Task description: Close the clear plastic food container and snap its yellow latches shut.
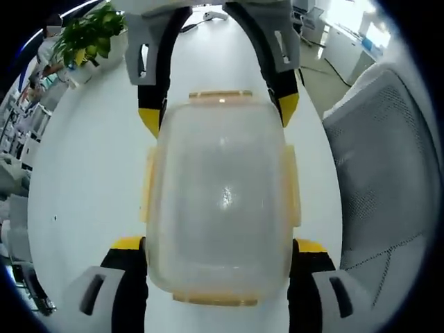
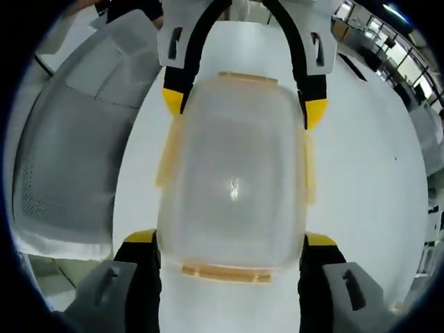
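Note:
A clear plastic food container [image 1: 220,194] with its lid on lies on the white table [image 1: 90,173]. Yellow latches [image 1: 295,182] run along its sides and ends, and the side ones flare outward. My left gripper [image 1: 218,244] straddles the near end, its yellow-tipped jaws against both side walls. My right gripper [image 1: 218,112] comes in from the far side and clasps the other end. In the right gripper view the same container [image 2: 232,187] sits between my right gripper [image 2: 229,241] below and my left gripper [image 2: 244,105] above. A yellow end latch [image 2: 225,272] shows near the camera.
A grey mesh office chair [image 1: 381,173] stands close beside the table, and it also appears as the chair [image 2: 69,139] in the right gripper view. A green potted plant [image 1: 87,35] sits at the table's far corner. Bare tabletop [image 2: 361,173] stretches beyond the container.

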`<state>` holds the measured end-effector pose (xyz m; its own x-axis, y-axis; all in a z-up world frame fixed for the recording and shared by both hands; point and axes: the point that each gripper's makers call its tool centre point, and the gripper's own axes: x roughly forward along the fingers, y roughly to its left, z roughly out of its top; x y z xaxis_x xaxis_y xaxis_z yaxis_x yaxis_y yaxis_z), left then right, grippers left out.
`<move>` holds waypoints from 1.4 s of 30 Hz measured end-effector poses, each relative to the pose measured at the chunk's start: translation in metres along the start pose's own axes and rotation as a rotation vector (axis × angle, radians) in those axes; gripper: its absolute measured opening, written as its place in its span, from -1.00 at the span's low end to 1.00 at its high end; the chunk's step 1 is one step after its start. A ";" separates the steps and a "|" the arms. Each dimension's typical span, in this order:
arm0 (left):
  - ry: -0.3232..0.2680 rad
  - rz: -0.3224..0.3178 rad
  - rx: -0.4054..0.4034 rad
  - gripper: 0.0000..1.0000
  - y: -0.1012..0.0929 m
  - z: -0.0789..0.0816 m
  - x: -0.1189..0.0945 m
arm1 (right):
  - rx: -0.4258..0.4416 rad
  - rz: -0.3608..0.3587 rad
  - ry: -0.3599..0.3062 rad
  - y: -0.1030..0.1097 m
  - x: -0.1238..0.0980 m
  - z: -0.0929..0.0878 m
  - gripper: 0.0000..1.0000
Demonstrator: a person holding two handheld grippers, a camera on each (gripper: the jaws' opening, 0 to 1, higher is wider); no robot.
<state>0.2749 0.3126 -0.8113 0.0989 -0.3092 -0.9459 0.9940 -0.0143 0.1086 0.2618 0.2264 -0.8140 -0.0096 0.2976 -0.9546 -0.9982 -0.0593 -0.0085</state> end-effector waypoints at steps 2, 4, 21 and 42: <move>-0.004 0.003 -0.009 0.62 -0.001 -0.007 -0.003 | -0.009 0.003 -0.003 0.000 0.002 0.007 0.58; -0.010 0.004 -0.022 0.62 -0.003 -0.016 -0.006 | -0.018 0.006 -0.011 0.001 0.005 0.016 0.58; -0.048 0.008 -0.040 0.62 -0.016 -0.070 -0.026 | -0.029 0.008 0.011 0.009 0.023 0.071 0.58; -0.097 -0.006 -0.015 0.62 0.012 -0.068 -0.022 | 0.007 -0.007 0.059 -0.016 0.023 0.068 0.58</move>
<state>0.2881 0.3843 -0.8097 0.0881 -0.3999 -0.9123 0.9952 -0.0030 0.0974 0.2739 0.2986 -0.8157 0.0007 0.2415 -0.9704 -0.9986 -0.0506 -0.0133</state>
